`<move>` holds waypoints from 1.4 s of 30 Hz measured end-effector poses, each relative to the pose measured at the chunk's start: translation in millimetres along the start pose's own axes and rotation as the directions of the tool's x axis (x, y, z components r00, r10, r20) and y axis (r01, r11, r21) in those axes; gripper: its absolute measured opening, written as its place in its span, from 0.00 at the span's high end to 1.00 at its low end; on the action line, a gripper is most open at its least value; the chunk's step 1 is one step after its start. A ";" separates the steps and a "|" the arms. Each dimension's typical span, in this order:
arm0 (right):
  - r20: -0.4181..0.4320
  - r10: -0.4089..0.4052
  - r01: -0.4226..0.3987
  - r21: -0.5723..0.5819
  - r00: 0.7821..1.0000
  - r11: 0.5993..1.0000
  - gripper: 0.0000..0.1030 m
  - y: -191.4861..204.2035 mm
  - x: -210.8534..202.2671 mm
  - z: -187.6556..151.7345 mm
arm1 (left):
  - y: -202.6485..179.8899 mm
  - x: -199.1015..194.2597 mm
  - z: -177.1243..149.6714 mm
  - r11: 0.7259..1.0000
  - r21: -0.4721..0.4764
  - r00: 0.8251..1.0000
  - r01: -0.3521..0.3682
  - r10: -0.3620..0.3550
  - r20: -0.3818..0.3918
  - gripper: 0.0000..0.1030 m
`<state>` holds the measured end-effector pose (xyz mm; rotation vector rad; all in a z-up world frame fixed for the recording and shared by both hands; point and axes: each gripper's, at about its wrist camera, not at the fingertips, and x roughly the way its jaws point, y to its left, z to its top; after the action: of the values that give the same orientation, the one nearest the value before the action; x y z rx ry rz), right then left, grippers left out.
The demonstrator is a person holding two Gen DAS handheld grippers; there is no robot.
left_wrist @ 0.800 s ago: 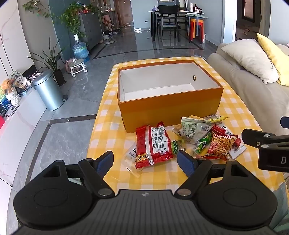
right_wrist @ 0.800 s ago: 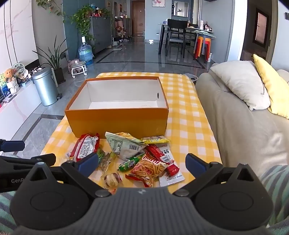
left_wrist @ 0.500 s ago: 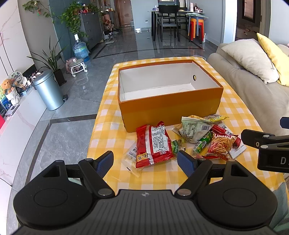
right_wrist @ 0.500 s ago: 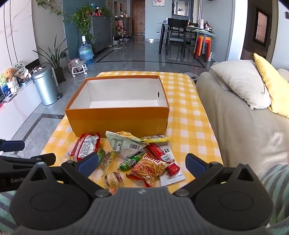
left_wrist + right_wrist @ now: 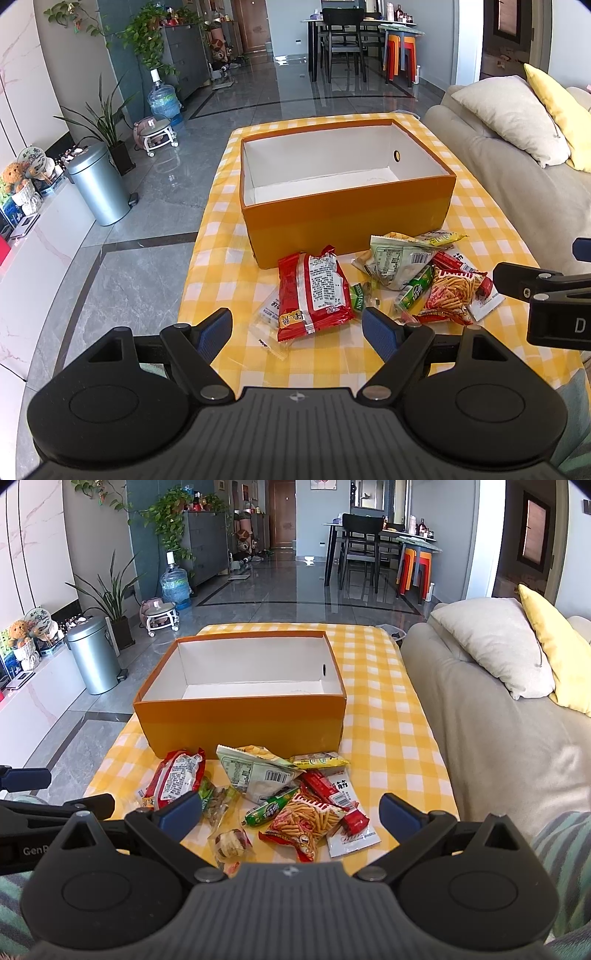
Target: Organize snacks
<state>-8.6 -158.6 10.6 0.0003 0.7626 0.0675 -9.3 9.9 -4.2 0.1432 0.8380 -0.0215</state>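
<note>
An open orange box (image 5: pixel 347 218) with a white inside stands empty on the yellow checked table; it also shows in the right wrist view (image 5: pixel 240 723). Several snack packets lie in front of it: a red packet (image 5: pixel 312 291), a pale green bag (image 5: pixel 397 258), a red fries packet (image 5: pixel 306 821), a green tube (image 5: pixel 269 806). My left gripper (image 5: pixel 297 330) is open and empty, just short of the red packet. My right gripper (image 5: pixel 290 812) is open and empty, above the near end of the pile.
A beige sofa (image 5: pixel 480 716) with a grey and a yellow cushion runs along the table's right side. A metal bin (image 5: pixel 98 184) and plants stand on the floor to the left. The right gripper's side shows at the right edge of the left wrist view (image 5: pixel 546 299).
Both grippers have crept slightly forward toward the snack pile. The jaws stay open. The snacks and box have not moved.
</note>
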 end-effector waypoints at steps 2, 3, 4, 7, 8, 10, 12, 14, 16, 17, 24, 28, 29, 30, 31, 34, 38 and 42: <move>0.000 0.001 -0.001 -0.001 1.000 1.000 0.04 0.1 0.2 0.2 | 0.1 -0.1 -0.8 1.000 0.001 1.000 0.001 0.000 -0.001 0.09; 0.002 0.003 -0.003 0.002 1.000 1.000 0.04 -0.3 -0.2 0.5 | 0.0 -0.1 -0.8 1.000 0.001 1.000 0.001 -0.001 -0.001 0.09; 0.001 0.003 -0.003 0.001 1.000 1.000 0.04 -0.1 0.1 0.1 | 0.5 -0.4 -1.7 1.000 0.001 1.000 0.002 -0.002 0.000 0.09; -0.010 0.006 -0.006 0.003 1.000 1.000 0.04 -2.0 -1.6 1.1 | -0.2 -0.4 -2.7 1.000 0.002 1.000 0.002 -0.002 -0.001 0.09; -0.007 0.004 -0.004 0.001 1.000 1.000 0.04 -2.0 -1.4 1.1 | -0.9 -0.4 -1.7 1.000 0.002 1.000 0.002 -0.002 -0.002 0.09; -0.008 0.004 -0.004 0.001 1.000 1.000 0.04 -2.3 -1.5 1.3 | -1.1 -0.4 -1.7 1.000 0.003 1.000 0.002 -0.002 -0.002 0.09; -0.013 0.005 -0.005 0.004 1.000 1.000 0.04 -2.2 -0.9 0.8 | -1.8 -0.5 -1.7 1.000 0.004 1.000 0.002 -0.002 -0.003 0.09; -0.015 0.008 -0.008 0.007 1.000 1.000 0.04 -2.4 -0.9 0.9 | -1.8 -0.5 -1.7 1.000 0.004 1.000 0.002 -0.002 -0.003 0.09; -0.019 0.007 -0.007 0.006 1.000 1.000 0.04 -2.3 0.3 0.9 | -1.7 -0.5 -1.7 1.000 0.004 1.000 0.002 -0.002 -0.004 0.09; -0.020 0.005 -0.005 0.004 1.000 1.000 0.04 -2.3 1.2 0.6 | -1.7 -0.5 -1.7 1.000 0.003 1.000 0.002 -0.002 -0.004 0.09; -0.056 0.021 -0.020 0.025 0.998 0.999 0.04 -3.8 4.8 2.0 | -2.1 -0.4 -2.1 1.000 0.004 1.000 0.002 -0.002 -0.006 0.09; -0.077 0.028 -0.025 0.041 0.997 0.999 0.04 -5.3 6.5 3.8 | -3.8 1.4 -1.9 1.000 0.012 1.000 0.015 -0.015 -0.012 0.09; -0.064 0.020 -0.017 0.036 0.998 0.999 0.04 -5.5 7.5 4.0 | -3.5 3.6 0.8 1.000 0.017 1.000 0.023 -0.022 -0.016 0.09; -0.063 0.019 -0.017 0.037 0.998 0.999 0.04 -6.2 8.8 4.8 | -2.2 5.0 2.8 0.999 0.019 0.999 0.029 -0.029 -0.017 0.09; -0.061 0.019 -0.016 0.039 0.998 0.999 0.04 -7.0 10.5 5.5 | -0.9 6.3 4.8 0.999 0.021 0.999 0.037 -0.037 -0.018 0.12; -0.067 0.031 -0.028 0.053 0.997 0.998 0.10 -8.8 16.7 6.7 | 2.0 11.7 11.4 0.997 0.033 0.997 0.077 -0.076 -0.033 0.21; -0.134 0.046 -0.037 0.063 0.990 0.997 0.22 -8.2 32.4 8.3 | 4.3 24.1 22.8 0.990 0.031 0.987 0.140 -0.138 -0.078 0.34; -0.170 0.030 -0.021 0.050 0.985 0.999 0.31 -5.0 50.0 11.4 | 9.1 43.9 33.3 0.976 -0.046 0.965 0.211 -0.216 -0.147 0.40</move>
<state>35.7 -160.2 -15.9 0.0504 0.9359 0.0742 45.4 16.0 -13.8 0.0251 1.0020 -0.2028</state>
